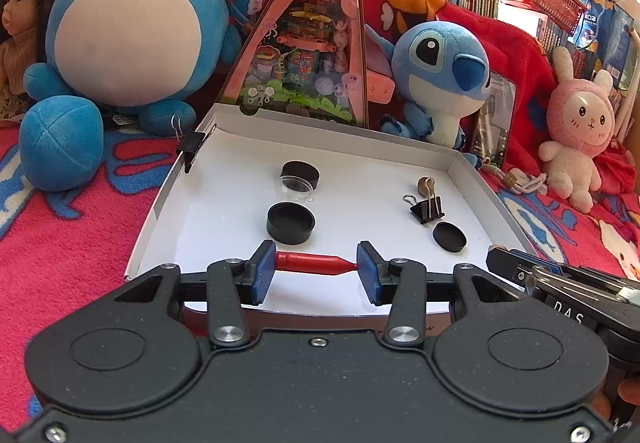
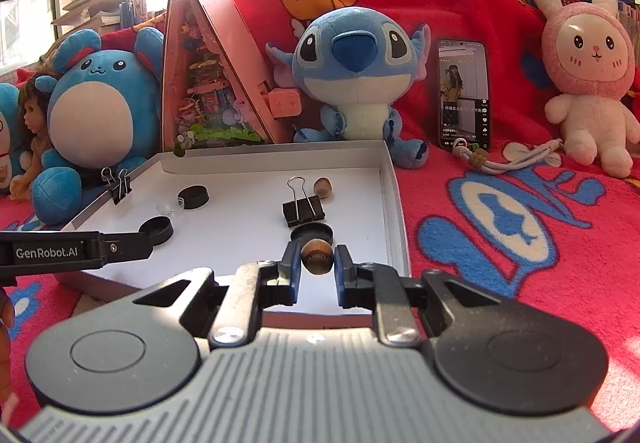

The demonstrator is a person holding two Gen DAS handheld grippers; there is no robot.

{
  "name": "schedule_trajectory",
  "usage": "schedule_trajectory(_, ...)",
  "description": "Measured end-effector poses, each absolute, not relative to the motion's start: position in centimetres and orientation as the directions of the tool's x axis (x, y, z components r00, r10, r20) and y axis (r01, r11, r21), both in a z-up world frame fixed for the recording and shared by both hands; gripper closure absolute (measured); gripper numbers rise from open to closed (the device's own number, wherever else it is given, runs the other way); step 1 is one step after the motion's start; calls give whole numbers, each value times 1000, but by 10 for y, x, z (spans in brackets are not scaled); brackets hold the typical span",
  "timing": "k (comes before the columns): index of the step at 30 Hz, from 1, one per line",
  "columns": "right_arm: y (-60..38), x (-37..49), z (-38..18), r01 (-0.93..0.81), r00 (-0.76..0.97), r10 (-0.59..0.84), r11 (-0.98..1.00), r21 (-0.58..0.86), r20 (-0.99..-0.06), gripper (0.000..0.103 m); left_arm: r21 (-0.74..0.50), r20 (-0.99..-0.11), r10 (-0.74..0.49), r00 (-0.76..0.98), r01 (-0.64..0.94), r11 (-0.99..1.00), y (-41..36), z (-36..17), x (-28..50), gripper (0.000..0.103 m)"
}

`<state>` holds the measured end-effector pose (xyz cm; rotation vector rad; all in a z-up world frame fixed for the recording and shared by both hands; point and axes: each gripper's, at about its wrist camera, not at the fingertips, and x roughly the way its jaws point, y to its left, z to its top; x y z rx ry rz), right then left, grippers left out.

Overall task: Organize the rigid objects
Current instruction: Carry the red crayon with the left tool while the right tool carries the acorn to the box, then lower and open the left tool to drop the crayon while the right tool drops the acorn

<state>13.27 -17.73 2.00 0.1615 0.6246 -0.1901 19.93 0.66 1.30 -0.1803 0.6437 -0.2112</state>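
**Both tongs loaded over tray**

Red bullet-shaped piece (image 1: 316, 263) pinched lengthwise by left tongs (image 1: 316, 272), above white tray (image 1: 224, 211) near edge. Right tongs (image 2: 316, 267) pinching brown acorn-like nut (image 2: 316, 258) beside black cap (image 2: 312, 232), near tray's right wall.

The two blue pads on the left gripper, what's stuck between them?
A small red bullet-shaped plastic piece lies crosswise between the left gripper's pads, over the white cardboard tray. The left wrist view shows it.
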Motion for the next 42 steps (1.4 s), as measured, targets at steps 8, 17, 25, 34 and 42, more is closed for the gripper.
schedule_trajectory(8,-177,145,12,231,771,-110,966,114,-627,81,-203,-576,-234,783,140,969,2,10,204,61)
schedule_trajectory(17,-177,157,9,232,748,-108,967,106,-655,81,-187,-590,-218,777,131,974,-4,4,213,61)
schedule_trajectory(25,-177,167,6,238,732,-110,966,101,-672,81,-178,-594,-210,777,127,976,-7,3,220,61)
schedule_trajectory(34,-184,175,3,245,726,-107,963,110,-680,81,-173,-600,-187,778,103,980,-6,3,233,60)
schedule_trajectory(42,-184,176,4,239,727,-91,963,126,-681,76,-157,-593,-181,785,108,982,-6,5,230,60)
